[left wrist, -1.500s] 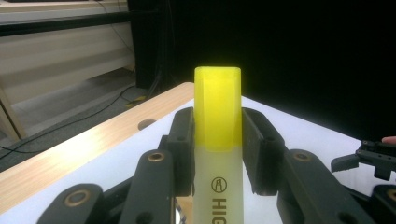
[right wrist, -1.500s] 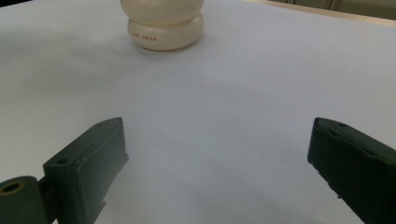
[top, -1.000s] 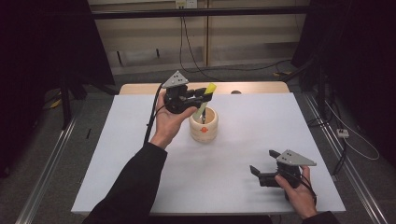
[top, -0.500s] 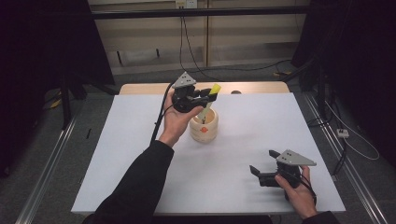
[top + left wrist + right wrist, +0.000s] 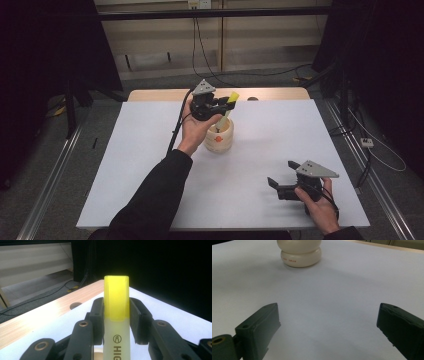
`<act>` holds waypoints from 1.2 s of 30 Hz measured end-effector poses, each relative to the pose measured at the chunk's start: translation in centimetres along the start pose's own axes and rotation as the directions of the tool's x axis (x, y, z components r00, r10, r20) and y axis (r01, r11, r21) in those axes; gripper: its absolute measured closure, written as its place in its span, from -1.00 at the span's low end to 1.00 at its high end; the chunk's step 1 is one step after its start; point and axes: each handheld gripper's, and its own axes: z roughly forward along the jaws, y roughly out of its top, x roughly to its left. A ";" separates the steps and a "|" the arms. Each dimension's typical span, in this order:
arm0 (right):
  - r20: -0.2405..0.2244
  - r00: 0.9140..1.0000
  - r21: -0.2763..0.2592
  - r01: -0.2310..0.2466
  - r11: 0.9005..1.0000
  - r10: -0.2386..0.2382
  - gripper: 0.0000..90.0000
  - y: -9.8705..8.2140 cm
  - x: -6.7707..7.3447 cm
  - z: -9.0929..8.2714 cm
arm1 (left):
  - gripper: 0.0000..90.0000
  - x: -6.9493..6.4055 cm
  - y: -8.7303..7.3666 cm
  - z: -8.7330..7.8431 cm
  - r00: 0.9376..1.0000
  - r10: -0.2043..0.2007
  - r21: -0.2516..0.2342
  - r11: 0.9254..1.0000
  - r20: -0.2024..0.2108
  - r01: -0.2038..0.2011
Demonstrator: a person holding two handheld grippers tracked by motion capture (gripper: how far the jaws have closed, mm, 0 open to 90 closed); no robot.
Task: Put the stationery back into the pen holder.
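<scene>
At the left of the white surface, a yellow highlighter is gripped by the left gripper, its jaws clenched on the pen's pale barrel just below the bright cap, as is seen plainly in the left gripper view, where the highlighter stands between the two black pads. The pen is held tilted, cap uppermost, directly above a cream, round-bodied pot standing near the middle of the surface, and its lower end appears to reach down to the pot's open mouth; how deep it sits cannot be told. The slanted hold is judged to suit lowering the pen into the pot, so that it can be left leaning against the rim. What else the pot may contain is hidden by the hand and gripper above it. Farther right, near the front edge, the right gripper is rested low on the surface, well apart from the pot, its jaws released wide with nothing between them; in the right gripper view the pot is seen beyond bare surface, which suggests this hand is merely kept in waiting.
</scene>
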 end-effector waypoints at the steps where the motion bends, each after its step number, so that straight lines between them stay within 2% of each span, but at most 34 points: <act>1: 0.000 1.000 0.000 0.000 1.000 0.000 -0.90 0.0 0.0 0.0 | 0.49 0.0 0.0 0.1 1.000 0.003 0.000 1.000 -0.001 -0.003; 6: 0.001 1.000 0.000 -0.001 1.000 0.001 -0.90 0.0 0.0 0.0 | 0.49 0.4 -0.5 0.5 1.000 -0.008 0.008 1.000 -0.006 0.008; 10: 0.001 1.000 0.000 0.000 1.000 0.000 -0.90 0.0 0.0 0.0 | 0.49 0.5 -1.1 0.9 1.000 0.012 0.012 1.000 0.004 -0.012; 14: 0.001 1.000 -0.001 -0.002 1.000 0.002 -0.90 0.0 0.0 0.0 | 0.49 0.7 -1.6 1.2 1.000 0.001 0.020 1.000 0.000 -0.001; 20: 0.001 1.000 0.000 0.000 1.000 0.000 -0.90 0.0 0.0 -0.1 | 0.49 0.6 -2.1 1.2 1.000 -0.001 0.034 0.999 0.009 0.001; 36: -0.005 1.000 0.005 0.000 1.000 0.000 -0.90 0.0 0.0 0.0 | 0.49 1.0 -4.4 1.1 1.000 -0.016 0.080 0.997 0.001 0.016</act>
